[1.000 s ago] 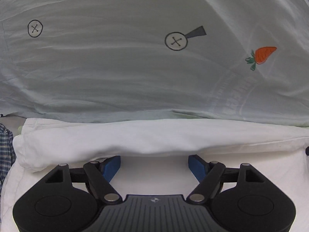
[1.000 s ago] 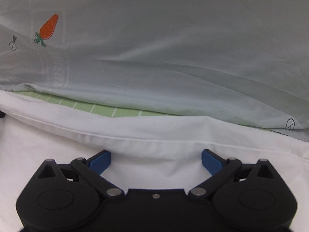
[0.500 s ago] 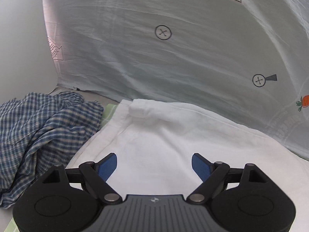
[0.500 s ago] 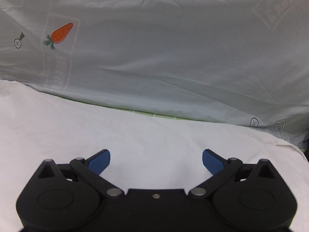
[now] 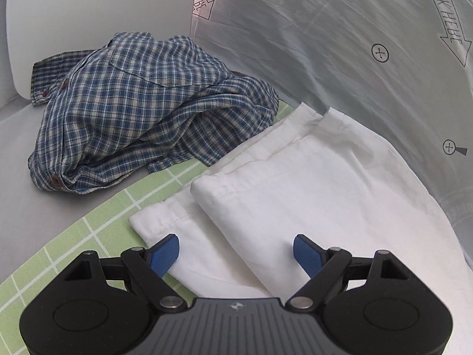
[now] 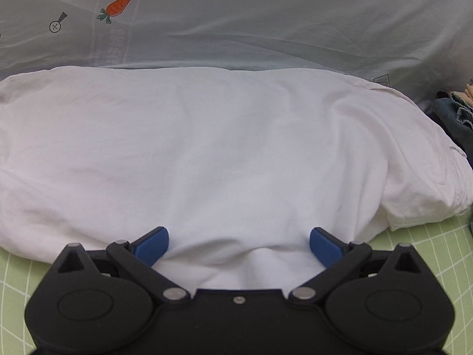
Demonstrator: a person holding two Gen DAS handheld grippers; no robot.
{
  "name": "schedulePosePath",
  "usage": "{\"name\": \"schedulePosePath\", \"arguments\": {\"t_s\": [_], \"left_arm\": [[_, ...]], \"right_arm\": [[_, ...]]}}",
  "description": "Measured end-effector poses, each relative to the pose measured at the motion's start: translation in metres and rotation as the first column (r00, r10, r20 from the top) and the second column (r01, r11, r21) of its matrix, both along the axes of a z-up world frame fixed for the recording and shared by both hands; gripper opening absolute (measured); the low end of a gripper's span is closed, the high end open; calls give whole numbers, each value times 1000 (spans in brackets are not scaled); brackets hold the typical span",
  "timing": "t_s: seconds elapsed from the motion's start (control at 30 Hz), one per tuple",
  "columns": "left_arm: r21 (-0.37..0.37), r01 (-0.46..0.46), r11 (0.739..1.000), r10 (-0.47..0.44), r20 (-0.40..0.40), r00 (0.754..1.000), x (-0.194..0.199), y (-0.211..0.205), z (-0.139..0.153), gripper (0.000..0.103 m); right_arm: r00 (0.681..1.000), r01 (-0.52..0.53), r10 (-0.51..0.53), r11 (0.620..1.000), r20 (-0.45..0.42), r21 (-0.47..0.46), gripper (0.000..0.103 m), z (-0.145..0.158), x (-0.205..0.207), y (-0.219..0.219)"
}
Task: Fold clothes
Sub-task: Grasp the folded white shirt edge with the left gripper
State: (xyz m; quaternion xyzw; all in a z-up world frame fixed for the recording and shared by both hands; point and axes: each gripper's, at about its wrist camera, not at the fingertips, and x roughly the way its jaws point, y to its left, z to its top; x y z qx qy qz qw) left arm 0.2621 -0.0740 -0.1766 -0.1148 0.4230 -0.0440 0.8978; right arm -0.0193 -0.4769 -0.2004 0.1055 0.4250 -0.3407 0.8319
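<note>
A white garment (image 5: 310,183) lies folded on a green grid mat (image 5: 97,224). In the left wrist view its hemmed end points toward the mat's edge. My left gripper (image 5: 236,256) is open and empty just above its near end. In the right wrist view the white garment (image 6: 221,148) fills the middle as a wide flat bundle. My right gripper (image 6: 238,245) is open, with the garment's near edge lying between the blue fingertips (image 6: 152,245).
A crumpled blue plaid shirt (image 5: 133,109) lies on the grey surface left of the mat. A pale printed sheet (image 6: 266,20) with a carrot print (image 6: 116,6) hangs behind the garment. Dark denim cloth (image 6: 455,118) sits at the far right.
Both grippers have pulled back from the folded edge toward me and away from the sheet. The left view has swung left, bringing the plaid shirt and mat into sight. Both stayed open.
</note>
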Motion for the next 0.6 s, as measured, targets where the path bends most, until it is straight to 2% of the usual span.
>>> {"name": "schedulePosePath", "arguments": {"t_s": [0.1, 0.13, 0.17, 0.2, 0.23, 0.37, 0.5, 0.57, 0.6], "left_arm": [[-35, 1, 999, 1, 38, 999, 9, 8, 0, 76], [-58, 6, 998, -4, 41, 999, 13, 11, -1, 62], [-85, 14, 996, -12, 31, 999, 19, 14, -1, 54], [-102, 14, 995, -12, 23, 1000, 23, 16, -1, 35], [-108, 13, 994, -11, 24, 1000, 25, 18, 0, 11], [-118, 60, 991, -50, 92, 995, 21, 24, 16, 5], [-53, 89, 995, -77, 198, 977, 4, 33, 43, 5], [-28, 95, 995, -87, 199, 976, 2, 35, 43, 5], [-39, 78, 996, -70, 175, 982, 3, 38, 35, 5]], "right_arm": [[1000, 12, -13, 1000, -26, -25, 103, 2, -5, 15], [999, 8, -10, 999, -44, -40, 103, 3, -8, 22], [998, 4, -8, 998, -61, -55, 103, 4, -10, 28], [997, 2, -8, 997, -70, -80, 103, 6, -13, 36], [997, 0, -9, 994, -79, -105, 103, 9, -16, 44], [997, 55, -61, 993, -50, -105, 103, 17, -36, 59], [990, 89, -103, 986, -92, -142, 103, 14, -43, 59], [987, 94, -113, 982, -111, -166, 103, 10, -43, 56], [985, 97, -120, 979, -124, -177, 103, 8, -43, 54]]}}
